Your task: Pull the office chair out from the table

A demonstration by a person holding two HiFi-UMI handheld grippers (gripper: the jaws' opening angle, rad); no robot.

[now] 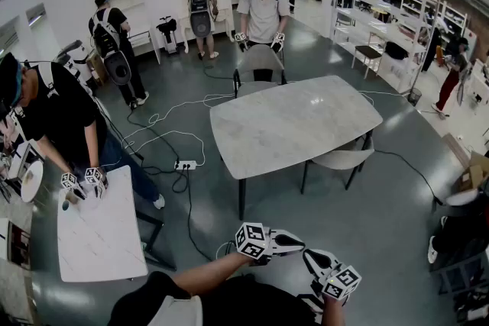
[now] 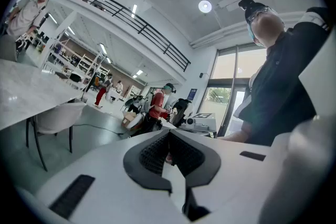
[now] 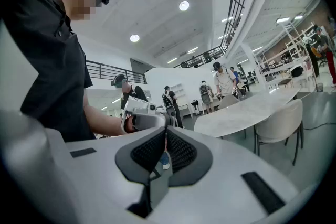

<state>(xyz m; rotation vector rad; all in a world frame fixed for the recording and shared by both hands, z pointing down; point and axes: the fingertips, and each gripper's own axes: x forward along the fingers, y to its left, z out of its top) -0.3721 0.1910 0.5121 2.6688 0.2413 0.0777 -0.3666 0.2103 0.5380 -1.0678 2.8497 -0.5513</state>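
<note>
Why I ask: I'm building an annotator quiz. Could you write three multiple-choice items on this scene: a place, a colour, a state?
1. Where does the person in the pale shirt stand?
A) at the shelves
B) behind the chair at the big table's far end
C) on a balcony

2. What colour is the big table's top?
A) black
B) pale marbled
C) red

3. How are the fingers of the left gripper and right gripper?
A) both shut, empty
B) both wide open
C) left shut on a chair

Key: 1B, they stand just beyond that chair; 2B, its top is light, faintly veined; 3A, each gripper view shows them together, nothing between.
</note>
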